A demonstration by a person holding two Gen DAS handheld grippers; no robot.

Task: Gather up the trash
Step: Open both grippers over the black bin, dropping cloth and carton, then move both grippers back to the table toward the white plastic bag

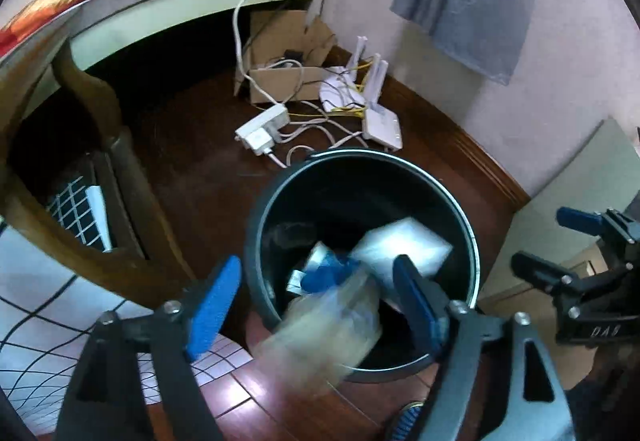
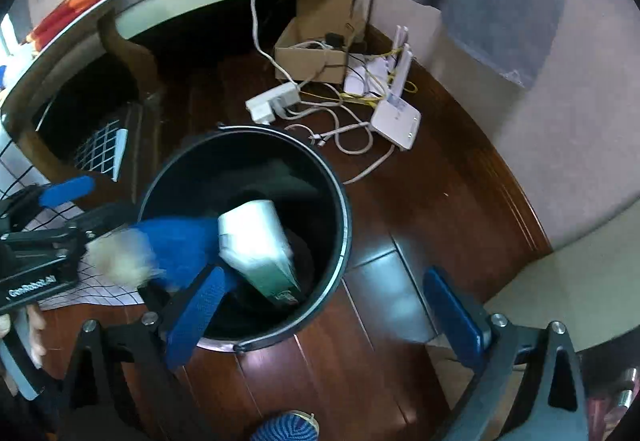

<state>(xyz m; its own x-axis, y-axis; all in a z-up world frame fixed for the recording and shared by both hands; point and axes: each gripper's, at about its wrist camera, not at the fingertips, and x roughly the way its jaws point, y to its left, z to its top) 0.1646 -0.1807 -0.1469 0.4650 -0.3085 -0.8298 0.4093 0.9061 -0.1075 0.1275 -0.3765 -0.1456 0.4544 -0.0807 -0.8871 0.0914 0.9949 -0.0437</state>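
Dark wood floor (image 2: 400,341), round black bin (image 1: 256,241) standing on it, white power strip (image 2: 274,101) and router (image 2: 396,123) beyond. Left gripper (image 1: 316,305) spread wide over bin mouth, nothing pinched; blurred clear bag with blue patch (image 1: 332,301) loose between pads, above rim. Right gripper (image 2: 324,315) also wide, empty; white-green carton (image 2: 260,253) tilted inside bin.
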